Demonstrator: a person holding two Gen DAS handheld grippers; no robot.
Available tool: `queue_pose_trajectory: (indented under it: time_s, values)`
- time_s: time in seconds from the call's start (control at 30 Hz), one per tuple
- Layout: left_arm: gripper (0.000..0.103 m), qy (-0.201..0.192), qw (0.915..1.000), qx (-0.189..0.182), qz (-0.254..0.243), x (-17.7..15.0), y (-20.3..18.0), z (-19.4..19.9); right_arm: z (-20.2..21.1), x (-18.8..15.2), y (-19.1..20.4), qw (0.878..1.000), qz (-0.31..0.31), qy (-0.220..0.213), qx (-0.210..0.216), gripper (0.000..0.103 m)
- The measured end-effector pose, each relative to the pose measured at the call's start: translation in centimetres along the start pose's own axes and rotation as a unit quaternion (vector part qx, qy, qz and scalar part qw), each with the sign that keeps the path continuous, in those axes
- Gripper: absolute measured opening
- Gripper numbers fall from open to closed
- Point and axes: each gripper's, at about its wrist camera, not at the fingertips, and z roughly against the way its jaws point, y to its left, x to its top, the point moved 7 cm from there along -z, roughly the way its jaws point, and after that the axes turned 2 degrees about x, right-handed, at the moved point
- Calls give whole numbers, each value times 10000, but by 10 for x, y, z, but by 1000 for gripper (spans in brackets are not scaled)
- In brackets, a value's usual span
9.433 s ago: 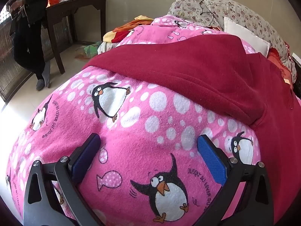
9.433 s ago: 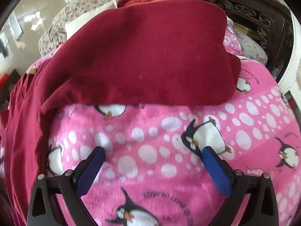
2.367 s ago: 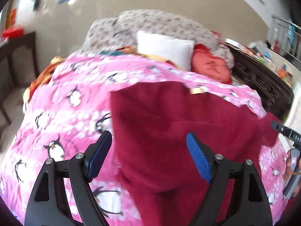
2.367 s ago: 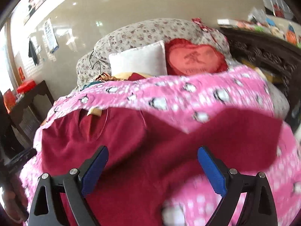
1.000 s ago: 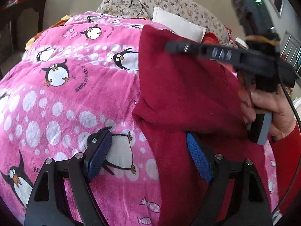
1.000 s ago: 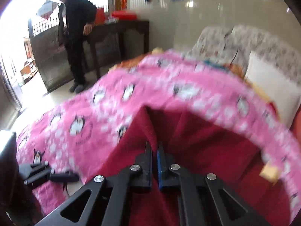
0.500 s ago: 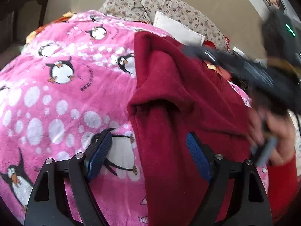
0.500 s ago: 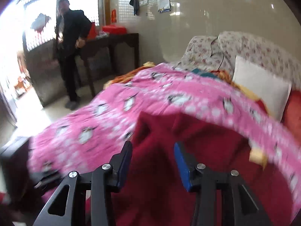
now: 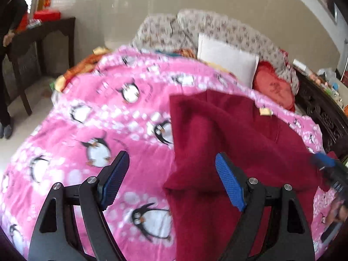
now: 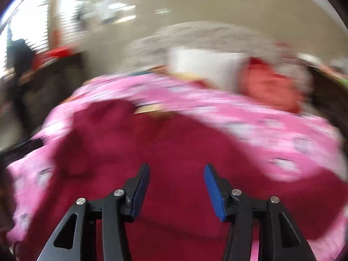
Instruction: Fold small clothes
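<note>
The left claw (image 9: pixel 171 179) hangs with its blue-padded fingers spread wide and nothing between them, above the near edge of a dark red garment (image 9: pixel 228 134) lying on a bed. The right claw (image 10: pixel 176 190) is likewise parted and empty, poised over the same red cloth (image 10: pixel 174 143) (that view is heavily smeared by motion, so fine detail is lost). In the left wrist view the garment lies partly doubled over on a pink penguin-print blanket (image 9: pixel 108 130), its left edge running away from the camera and a small tan label (image 9: pixel 265 111) showing near its far end. Beyond it, at the head of the bed, a white pillow (image 9: pixel 227 59) leans beside a red heart-shaped cushion (image 9: pixel 274 91) against a floral bolster (image 9: pixel 165 30). Farther left, a dark wooden side table (image 9: pixel 46 31) stands on the floor, with a person in black (image 9: pixel 9 21) at the frame's edge.
</note>
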Motion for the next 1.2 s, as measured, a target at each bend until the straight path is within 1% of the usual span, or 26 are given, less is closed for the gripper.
queue_pose_trajectory:
  time_s: [0.03,0.07,0.13,0.17,0.2,0.27,0.3,0.37,0.43,0.47,0.53,0.57,0.6,0.67,0.73,0.77,0.8,0.83,0.9,0.93,0.97,1.03,1.07,1.1,1.17,1.2]
  values:
    - [82,81,9999,-60,17,-2,-2,-6,2,-2,-22,9996,-194,-18,-208,58]
    - [82,140,9998,-102,15,-5,-5,-13,-1,-6,-35,9990,-348,50,-258,59]
    - [82,225,9997,-46,-53,-12,-12,-22,-17,-17,-45,9978,-540,386,-47,57]
    - [82,245,9997,-44,-88,-14,-14,-24,-21,-19,-45,9975,-542,442,68,25]
    - [82,281,9995,-39,-148,-17,-17,-27,-24,-20,-40,9976,-487,430,228,4]
    - [82,380,9990,44,-252,-20,-20,-31,-18,-14,-36,9992,-307,214,172,4]
    - [82,380,9989,43,-278,-21,-22,-30,-10,-6,-37,9996,-235,-38,156,4]
    - [82,304,9991,0,-280,-19,-25,-28,-4,7,-45,9988,-374,-312,14,4]
    - [82,347,9989,-12,-313,-22,-30,-31,-12,8,-57,9984,-414,-241,-308,4]
    - [82,424,9985,-4,-358,-25,-32,-35,-24,5,-65,9976,-460,-88,-516,4]
    - [82,566,9973,69,-458,-30,-35,-40,-46,-8,-73,9962,-574,369,-533,7]
    - [82,555,9973,81,-479,-31,-35,-39,-47,-11,-75,9962,-603,394,-489,12]
    - [82,486,9976,75,-483,-29,-35,-36,-36,-9,-76,9966,-633,262,-461,17]
    - [82,268,9986,97,-451,-21,-32,-27,-14,-5,-78,9967,-679,-27,-435,21]
    - [82,122,9990,132,-414,-12,-31,-25,12,-4,-74,9962,-737,-384,-259,21]
    - [82,137,9990,159,-394,-9,-30,-27,15,-3,-69,9967,-682,-428,-113,21]
    - [82,248,9987,207,-391,-8,-30,-35,10,-8,-59,9980,-543,-306,78,21]
    - [82,381,9980,247,-434,-9,-31,-44,-2,-14,-52,9987,-482,-60,165,21]
    - [82,666,9958,335,-532,-16,-33,-61,-29,-31,-48,9970,-613,411,243,21]
    - [82,816,9943,378,-565,-21,-34,-67,-35,-37,-49,9959,-703,508,273,21]
    - [82,846,9937,409,-607,-24,-35,-69,-30,-36,-51,9953,-780,435,362,21]
    - [82,722,9942,365,-714,-26,-39,-58,-15,-33,-57,9942,-921,284,484,22]
    - [82,705,9945,300,-707,-26,-41,-53,4,-33,-68,9929,-1084,98,488,29]
    - [82,663,9954,202,-661,-26,-43,-46,16,-35,-79,9915,-1232,-6,429,45]
    - [82,547,9970,-10,-547,-24,-48,-34,42,-47,-106,9860,-1639,-164,272,58]
    - [82,501,9974,-130,-500,-24,-52,-28,54,-59,-126,9813,-1902,-213,192,58]
